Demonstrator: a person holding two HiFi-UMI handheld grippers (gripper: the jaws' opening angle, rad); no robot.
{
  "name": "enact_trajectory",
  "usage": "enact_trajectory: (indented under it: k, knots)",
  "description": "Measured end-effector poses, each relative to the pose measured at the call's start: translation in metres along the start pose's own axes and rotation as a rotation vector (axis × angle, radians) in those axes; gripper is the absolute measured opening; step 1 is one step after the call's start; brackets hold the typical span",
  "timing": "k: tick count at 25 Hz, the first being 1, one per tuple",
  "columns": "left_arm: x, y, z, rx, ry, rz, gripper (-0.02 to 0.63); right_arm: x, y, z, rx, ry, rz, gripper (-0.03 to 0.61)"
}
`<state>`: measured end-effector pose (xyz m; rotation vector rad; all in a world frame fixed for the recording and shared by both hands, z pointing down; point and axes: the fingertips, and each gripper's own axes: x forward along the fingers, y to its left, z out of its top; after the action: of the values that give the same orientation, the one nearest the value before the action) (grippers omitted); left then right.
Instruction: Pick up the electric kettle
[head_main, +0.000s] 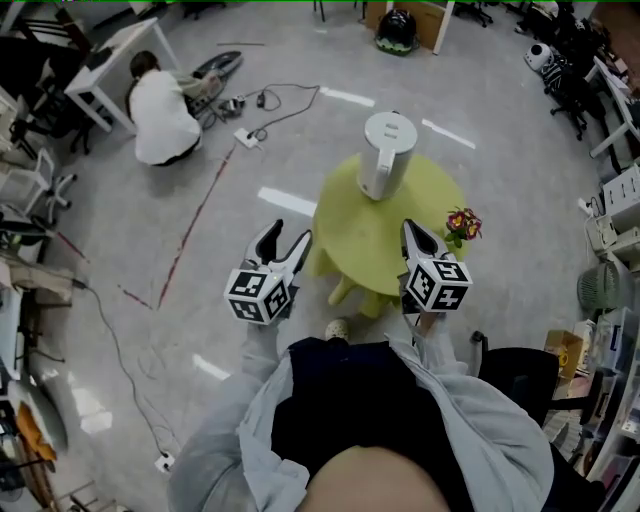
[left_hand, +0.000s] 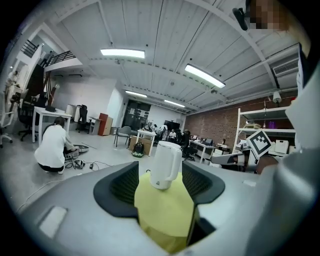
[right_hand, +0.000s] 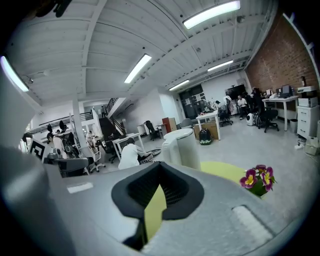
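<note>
The kettle (head_main: 385, 155) stands upright at the far side of the yellow table (head_main: 345, 225), so the empty, spread-fingered left gripper (head_main: 285, 240) should approach level towards its handle, while the right gripper (head_main: 415, 232), fingers almost together, avoids the flowers (head_main: 463, 224).

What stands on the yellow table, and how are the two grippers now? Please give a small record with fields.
table: round, yellow
electric kettle: white, upright on the far part of the table, untouched
flowers: small bunch at the table's right edge in the head view
left gripper: jaws apart, empty, at the table's near left edge, facing the kettle
right gripper: jaws nearly together, empty, at the table's near right edge
person: crouching in the background, away from the table
</note>
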<state>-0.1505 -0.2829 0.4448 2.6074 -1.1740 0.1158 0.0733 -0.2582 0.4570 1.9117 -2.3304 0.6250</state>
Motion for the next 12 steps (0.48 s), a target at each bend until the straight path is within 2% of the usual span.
enact_trajectory:
  k: [7, 12]
  knots:
    - [0.021, 0.005, -0.005, -0.006, 0.029, -0.07, 0.279, 0.003, -0.005, -0.002, 0.015, 0.0, -0.063, 0.002]
    - [0.032, -0.012, -0.021, -0.03, 0.038, -0.112, 0.29, -0.012, -0.02, -0.018, 0.033, 0.02, -0.093, 0.002]
